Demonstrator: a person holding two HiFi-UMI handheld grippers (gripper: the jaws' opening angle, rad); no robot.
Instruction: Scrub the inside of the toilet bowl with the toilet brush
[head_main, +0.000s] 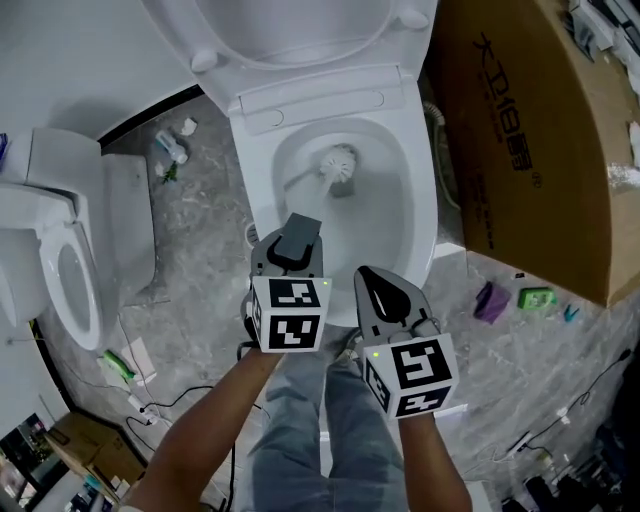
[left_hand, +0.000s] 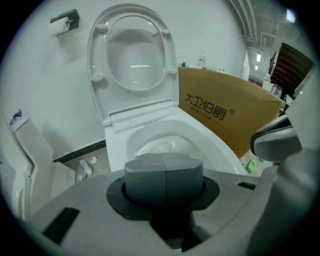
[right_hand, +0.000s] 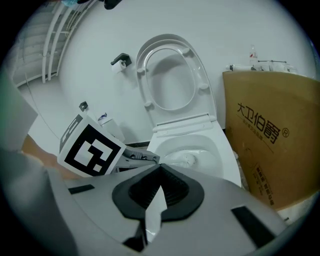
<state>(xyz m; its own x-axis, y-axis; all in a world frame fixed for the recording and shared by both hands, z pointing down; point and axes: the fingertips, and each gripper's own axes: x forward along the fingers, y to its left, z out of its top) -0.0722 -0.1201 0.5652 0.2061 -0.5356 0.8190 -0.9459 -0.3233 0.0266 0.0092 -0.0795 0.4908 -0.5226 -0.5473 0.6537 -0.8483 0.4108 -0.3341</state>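
Note:
The white toilet bowl (head_main: 421, 205) stands open with its seat and lid (head_main: 300, 30) raised. The toilet brush (head_main: 340, 164) lies inside the bowl, white bristle head at the middle and handle slanting left to the bowl wall. No gripper holds it. My left gripper (head_main: 297, 242) hovers over the bowl's front rim, jaws shut with nothing between them. My right gripper (head_main: 386, 291) hangs just right of it, a little nearer me, black jaws closed and empty. The right gripper view shows the brush (right_hand: 189, 160) in the bowl (right_hand: 222, 150) past the right gripper (right_hand: 160, 189). The left gripper (left_hand: 164, 171) points at the bowl (left_hand: 150, 132).
A large brown cardboard box (head_main: 520, 130) leans against the toilet's right side. A second white toilet (head_main: 70, 265) stands at the left. Small bottles (head_main: 172, 148) lie on the grey floor by the wall; green (head_main: 537, 297) and purple (head_main: 490, 301) items lie at right. Cables cross the floor.

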